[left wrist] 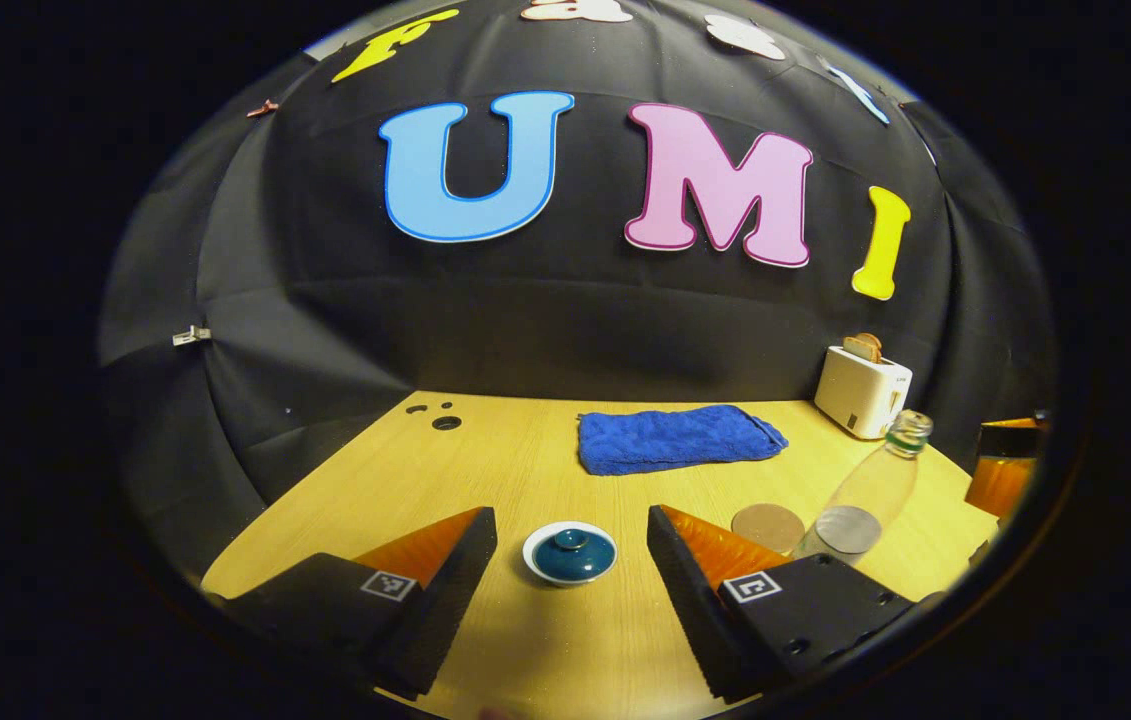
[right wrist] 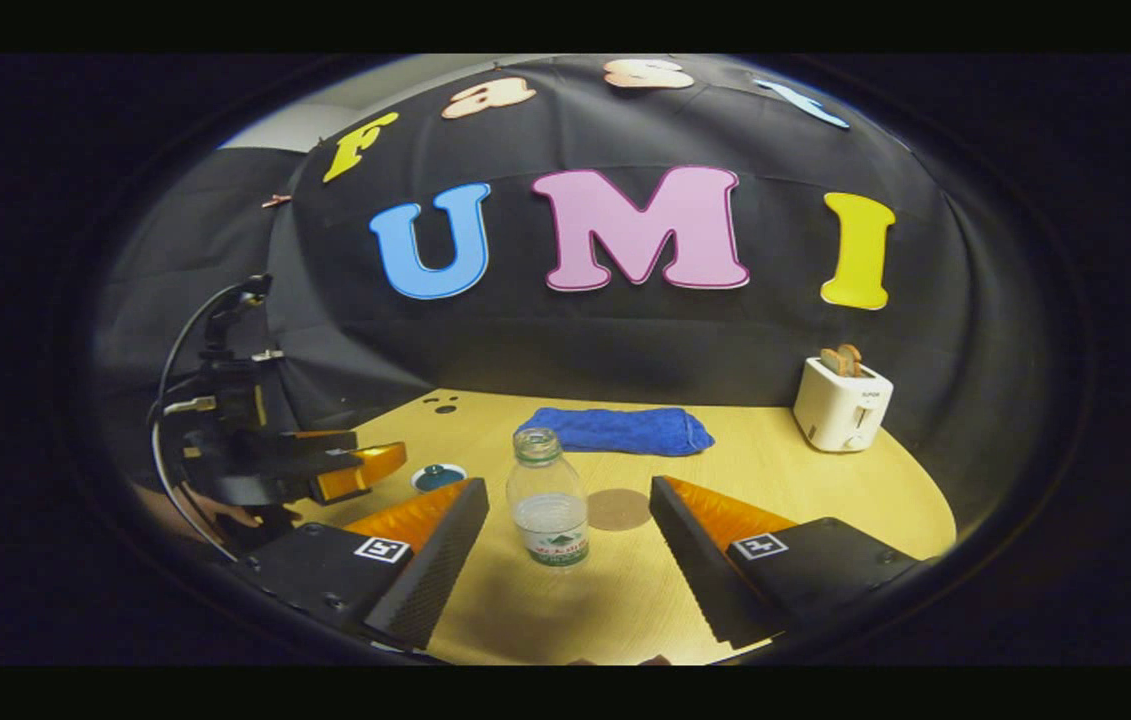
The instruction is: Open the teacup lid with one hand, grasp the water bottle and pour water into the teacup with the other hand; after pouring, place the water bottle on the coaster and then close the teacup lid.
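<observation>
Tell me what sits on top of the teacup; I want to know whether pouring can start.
A dark teal ceramic lid with a round knob covers the white-rimmed teacup. Whatever is inside the cup is hidden by the lid, so pouring cannot start yet.

We are finding no wording that we can actually read. The water bottle (right wrist: pixel 547 497) is wearing a label band with green print, too small for us to make out. The toaster (right wrist: pixel 840 405) is carrying a tiny dark mark on its front, equally illegible. We are seeing square black-and-white coded tags on both halves of the left gripper (left wrist: pixel 572 512) and the right gripper (right wrist: pixel 570 484).
</observation>
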The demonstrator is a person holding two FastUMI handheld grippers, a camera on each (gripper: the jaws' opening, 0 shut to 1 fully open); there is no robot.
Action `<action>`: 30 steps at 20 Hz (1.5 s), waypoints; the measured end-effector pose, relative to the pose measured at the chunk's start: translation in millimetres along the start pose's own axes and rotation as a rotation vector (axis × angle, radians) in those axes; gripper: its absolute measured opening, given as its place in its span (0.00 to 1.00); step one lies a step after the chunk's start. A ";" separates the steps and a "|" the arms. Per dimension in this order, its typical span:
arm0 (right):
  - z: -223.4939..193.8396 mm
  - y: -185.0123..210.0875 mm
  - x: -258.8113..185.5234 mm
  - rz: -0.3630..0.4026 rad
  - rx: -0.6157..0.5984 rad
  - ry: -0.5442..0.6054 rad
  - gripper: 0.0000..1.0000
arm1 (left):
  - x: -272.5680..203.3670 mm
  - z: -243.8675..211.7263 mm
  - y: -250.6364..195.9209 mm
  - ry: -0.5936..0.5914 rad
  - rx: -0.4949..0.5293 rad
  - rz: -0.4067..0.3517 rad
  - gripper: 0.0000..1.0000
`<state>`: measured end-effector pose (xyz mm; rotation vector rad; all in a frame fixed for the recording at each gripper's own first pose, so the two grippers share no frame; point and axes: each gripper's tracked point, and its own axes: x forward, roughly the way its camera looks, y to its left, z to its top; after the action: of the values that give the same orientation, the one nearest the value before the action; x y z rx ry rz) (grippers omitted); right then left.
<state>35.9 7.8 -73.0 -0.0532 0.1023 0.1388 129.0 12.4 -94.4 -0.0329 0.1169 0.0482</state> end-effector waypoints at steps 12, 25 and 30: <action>-42.3 15.0 13.5 0.013 -0.043 0.058 1.00 | 69.6 -56.9 -4.6 0.059 0.029 -0.088 0.74; -58.9 7.4 31.3 -0.011 -0.009 0.069 1.00 | 91.3 -61.8 1.2 0.072 0.076 -0.116 0.42; -65.9 1.2 44.9 -0.032 -0.010 0.053 1.00 | 91.7 -59.8 1.0 0.072 0.104 -0.136 0.30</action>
<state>73.5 11.1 -143.2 -0.0680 0.1535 0.1064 213.0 15.5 -164.6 0.0616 0.1886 -0.0949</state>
